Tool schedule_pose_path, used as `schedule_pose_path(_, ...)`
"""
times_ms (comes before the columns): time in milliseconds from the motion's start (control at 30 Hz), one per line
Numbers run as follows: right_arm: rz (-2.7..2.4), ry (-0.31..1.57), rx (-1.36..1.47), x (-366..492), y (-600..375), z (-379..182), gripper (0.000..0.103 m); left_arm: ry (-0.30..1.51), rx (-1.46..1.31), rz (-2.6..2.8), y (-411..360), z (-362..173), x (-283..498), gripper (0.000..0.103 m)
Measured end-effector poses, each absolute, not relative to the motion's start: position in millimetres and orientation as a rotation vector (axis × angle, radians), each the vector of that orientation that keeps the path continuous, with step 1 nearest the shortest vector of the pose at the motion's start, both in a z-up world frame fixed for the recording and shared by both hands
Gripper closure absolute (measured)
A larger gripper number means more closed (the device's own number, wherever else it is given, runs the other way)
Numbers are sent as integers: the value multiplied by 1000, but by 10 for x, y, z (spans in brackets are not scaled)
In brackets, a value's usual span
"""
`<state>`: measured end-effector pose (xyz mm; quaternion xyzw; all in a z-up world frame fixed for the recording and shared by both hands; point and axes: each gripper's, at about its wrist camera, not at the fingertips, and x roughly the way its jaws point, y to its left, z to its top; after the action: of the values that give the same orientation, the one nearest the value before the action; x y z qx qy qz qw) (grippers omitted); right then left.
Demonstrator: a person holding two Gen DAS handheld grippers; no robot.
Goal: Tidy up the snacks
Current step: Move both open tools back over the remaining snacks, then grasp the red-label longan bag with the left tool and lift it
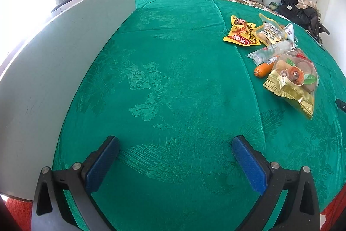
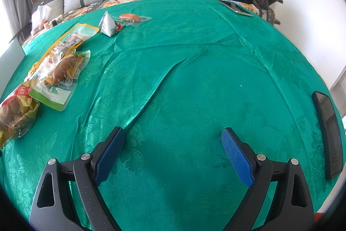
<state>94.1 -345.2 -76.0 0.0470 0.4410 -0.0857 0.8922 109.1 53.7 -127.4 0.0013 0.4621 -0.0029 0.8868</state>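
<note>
**Both grippers wide, snacks heaped to one side**

Left gripper [image 1: 175, 144] hangs over the green bedspread [image 1: 173, 79], jaws spread wide, nothing between them. Right gripper [image 2: 173, 138], same story: blue pads apart, empty, above bare cloth.

The snacks sit in a loose cluster. From the left wrist view: a yellow pouch [image 1: 241, 33] farthest back, a clear packet [image 1: 270, 33] touching it, a long clear-wrapped roll [image 1: 271, 51], an orange sausage [image 1: 265, 68] tucked under it, and nearest, a gold-and-clear bag of pastries [image 1: 294, 81]. In the right wrist view, a white triangular pack [image 2: 109, 25] and a sealed sausage packet [image 2: 132, 17] lie apart, farther up the bed.

A pale grey box wall [image 1: 64, 62] stands along the left edge; its inside is hidden. A dark phone [image 2: 328, 135] rests near the right edge. Wide open cloth lies between.
</note>
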Motion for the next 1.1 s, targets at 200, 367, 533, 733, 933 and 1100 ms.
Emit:
schedule_pose_path(200,-178,915,98,942,-3450,-761,10,937,0,2,535,-1276,1056,0)
schedule_pose_path(367,-178,915,97,942,-3449,-761,10,929,-1,2,538,-1274,1060,0)
schedule_pose_path(533,-179,914,97,941,-3447,-762,10,938,11,-32,558,-1268,1102,0)
schedule_pose_path(733,-179,913,98,942,-3440,-766,10,957,-54,-86,667,-1085,1102,3)
schedule_pose_path(933,-194,912,98,950,-3470,-751,10,914,-176,-417,397,-593,1246,3)
schedule_pose_path(1100,-192,912,101,954,-3495,-746,10,1034,149,-566,-460,-491,1654,2)
